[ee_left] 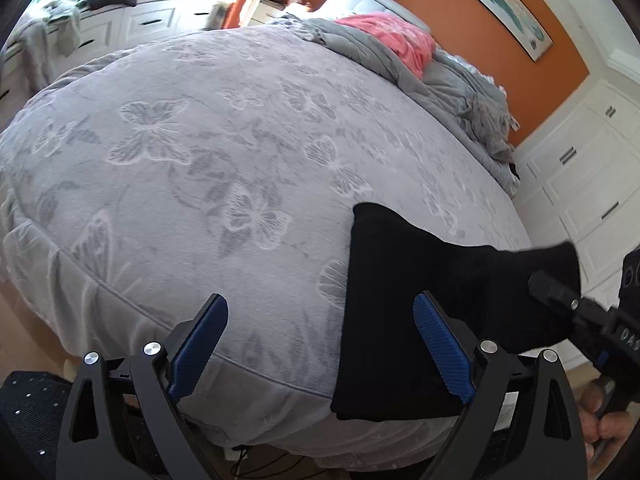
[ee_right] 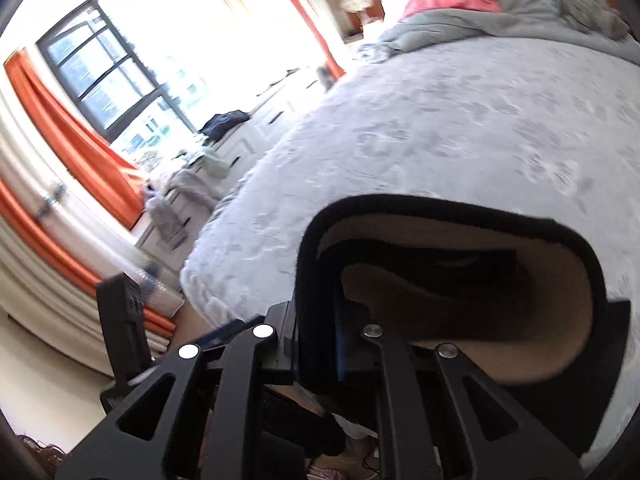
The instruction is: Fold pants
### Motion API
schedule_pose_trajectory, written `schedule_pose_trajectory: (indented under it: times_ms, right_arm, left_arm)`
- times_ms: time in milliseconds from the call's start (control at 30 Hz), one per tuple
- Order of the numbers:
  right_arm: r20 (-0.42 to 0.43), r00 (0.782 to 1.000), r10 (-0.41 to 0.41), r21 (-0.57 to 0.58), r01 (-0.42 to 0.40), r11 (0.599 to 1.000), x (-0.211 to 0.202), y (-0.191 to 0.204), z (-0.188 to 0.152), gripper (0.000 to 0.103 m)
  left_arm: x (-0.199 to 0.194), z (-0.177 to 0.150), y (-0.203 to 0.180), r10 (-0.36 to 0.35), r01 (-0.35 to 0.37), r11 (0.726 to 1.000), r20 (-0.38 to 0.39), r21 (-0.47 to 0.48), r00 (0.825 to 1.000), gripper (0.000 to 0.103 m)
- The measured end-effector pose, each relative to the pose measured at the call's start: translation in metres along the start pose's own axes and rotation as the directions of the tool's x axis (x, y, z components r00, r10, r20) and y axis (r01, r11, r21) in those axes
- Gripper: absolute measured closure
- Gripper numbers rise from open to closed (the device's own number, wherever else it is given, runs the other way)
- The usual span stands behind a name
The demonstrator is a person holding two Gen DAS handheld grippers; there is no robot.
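The black pants (ee_left: 404, 300) lie folded at the near right edge of the grey bed (ee_left: 200, 152), one end lifted to the right. My left gripper (ee_left: 320, 344) is open and empty above the bed's edge, its right finger beside the pants. My right gripper (ee_left: 560, 296) is shut on the lifted end. In the right wrist view the right gripper (ee_right: 320, 344) clamps the pants' black edge (ee_right: 316, 264), and the tan inside of the pants (ee_right: 460, 280) gapes open in front of the camera.
A bunched grey blanket (ee_left: 460, 80) and a pink cloth (ee_left: 396, 36) lie at the bed's head. White cabinets (ee_left: 592, 168) stand to the right. A white dresser (ee_left: 140, 24) with clothes and a window (ee_right: 120, 68) with orange curtains are on the left.
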State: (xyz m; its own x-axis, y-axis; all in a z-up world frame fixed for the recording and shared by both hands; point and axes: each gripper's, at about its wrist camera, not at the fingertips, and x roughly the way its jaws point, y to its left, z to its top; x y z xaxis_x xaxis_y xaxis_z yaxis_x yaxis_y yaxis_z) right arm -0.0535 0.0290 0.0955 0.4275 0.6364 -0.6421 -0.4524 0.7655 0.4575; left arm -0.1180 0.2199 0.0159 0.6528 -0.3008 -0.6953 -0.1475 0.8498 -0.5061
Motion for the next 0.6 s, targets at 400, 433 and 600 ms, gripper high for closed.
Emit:
schedule_pose_trajectory:
  times_ms: [400,433,600]
  right_arm:
    - [0.137,0.981,-0.141,-0.214,0.168,0.962,-0.082,0.023,0.007,0.091]
    - [0.159,0.968,-0.195,-0.184,0.223,0.957,-0.101,-0.002,-0.006,0.089]
    - [-0.076,0.834,-0.546,0.036,0.550,0.835,-0.097,-0.157,-0.100,0.069]
  left_arm:
    - [-0.077,0.009,0.006,0.061,-0.066,0.997,0.124,0.037,0.990,0.011]
    - [-0.073,0.007,0.000,0.051,-0.058,0.997,0.116,0.055,0.992,0.011]
    - [-0.023,-0.012,-0.034,-0.001,0.002,0.992,-0.013,0.127,1.000,0.011]
